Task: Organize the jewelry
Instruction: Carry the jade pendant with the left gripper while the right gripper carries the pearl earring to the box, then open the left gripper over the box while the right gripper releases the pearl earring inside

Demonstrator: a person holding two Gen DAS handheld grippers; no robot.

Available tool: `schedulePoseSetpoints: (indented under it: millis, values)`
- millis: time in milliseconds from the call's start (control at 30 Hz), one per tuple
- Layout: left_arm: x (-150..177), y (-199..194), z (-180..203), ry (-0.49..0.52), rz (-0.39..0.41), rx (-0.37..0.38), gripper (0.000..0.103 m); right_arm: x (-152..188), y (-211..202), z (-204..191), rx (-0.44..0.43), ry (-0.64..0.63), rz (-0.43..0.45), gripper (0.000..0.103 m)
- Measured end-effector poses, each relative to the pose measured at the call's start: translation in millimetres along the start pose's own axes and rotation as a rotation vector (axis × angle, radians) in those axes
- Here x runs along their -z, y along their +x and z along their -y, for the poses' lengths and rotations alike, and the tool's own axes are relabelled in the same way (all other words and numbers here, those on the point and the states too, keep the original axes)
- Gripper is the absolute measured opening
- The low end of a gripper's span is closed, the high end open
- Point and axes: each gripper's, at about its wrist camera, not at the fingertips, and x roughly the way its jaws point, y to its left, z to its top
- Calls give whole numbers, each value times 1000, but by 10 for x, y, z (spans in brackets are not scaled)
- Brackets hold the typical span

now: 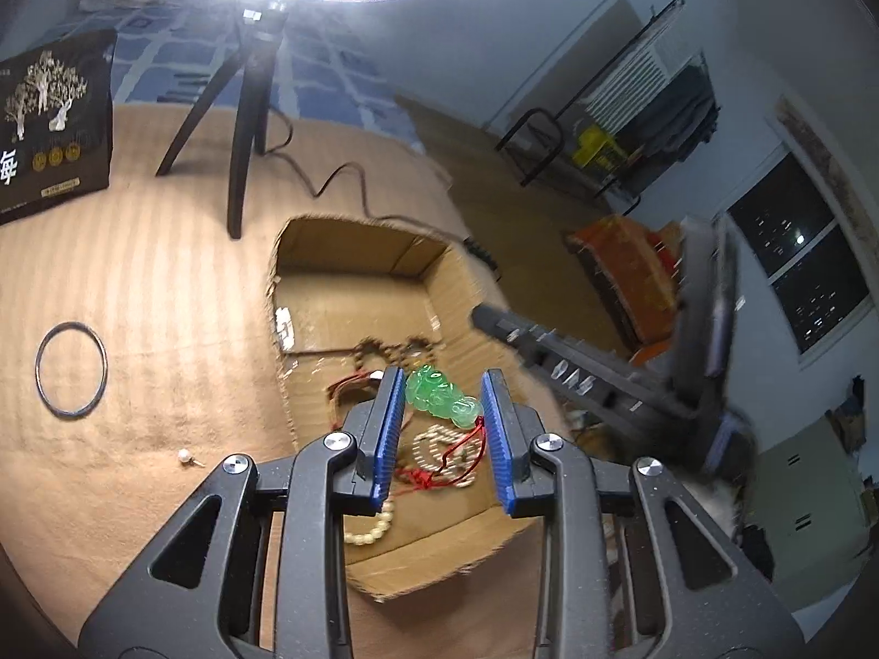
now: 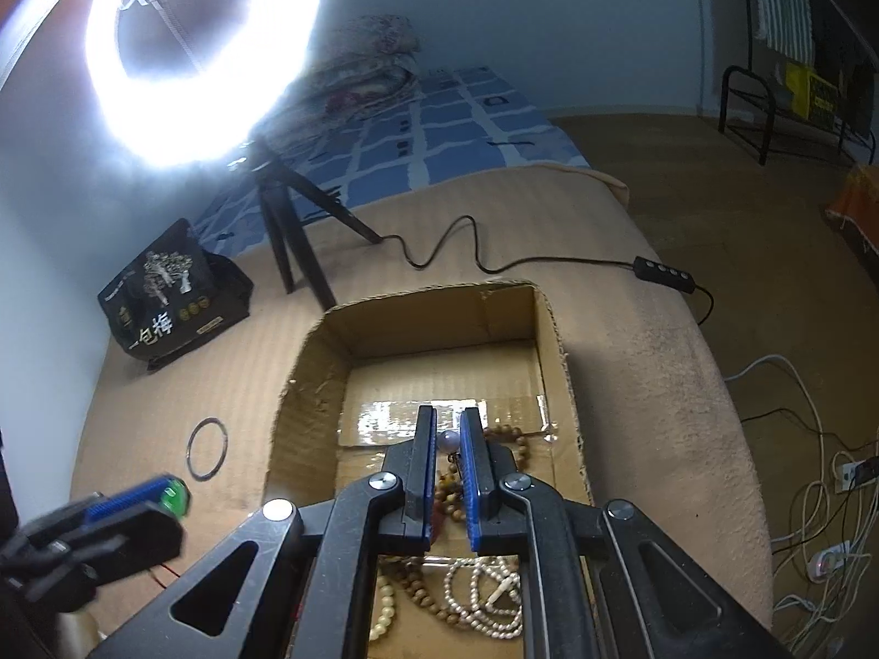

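My left gripper (image 1: 443, 396) is shut on a green jade pendant (image 1: 443, 396) with a red cord, held above the open cardboard box (image 1: 362, 241). In the right wrist view it appears blurred at lower left (image 2: 137, 500). My right gripper (image 2: 449, 428) is shut on a small pearl (image 2: 449, 441) over the box (image 2: 560, 340). Inside the box lie brown bead strings (image 2: 511, 442), a white bead necklace (image 2: 483, 598) and cream beads (image 1: 373, 527). A dark bangle (image 1: 70, 369) and a pearl earring (image 1: 187, 457) lie on the tan blanket left of the box.
A ring light on a black tripod (image 1: 241, 110) stands behind the box, its cable and switch (image 2: 662, 269) trailing right. A black bag (image 1: 52, 121) stands at the far left. The blanket edge drops to the floor at right, with cables (image 2: 813, 494).
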Motion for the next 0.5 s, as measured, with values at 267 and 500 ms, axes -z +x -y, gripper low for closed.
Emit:
schedulePoseSetpoints:
  millis: [267,500]
  values:
    - [199,324,-48,53,-71,-81,28,-37,200,34,10,-10,-23,6]
    - [258,419,-49,77,-86,-129,28,-51,252,25,20,-19,-23,26]
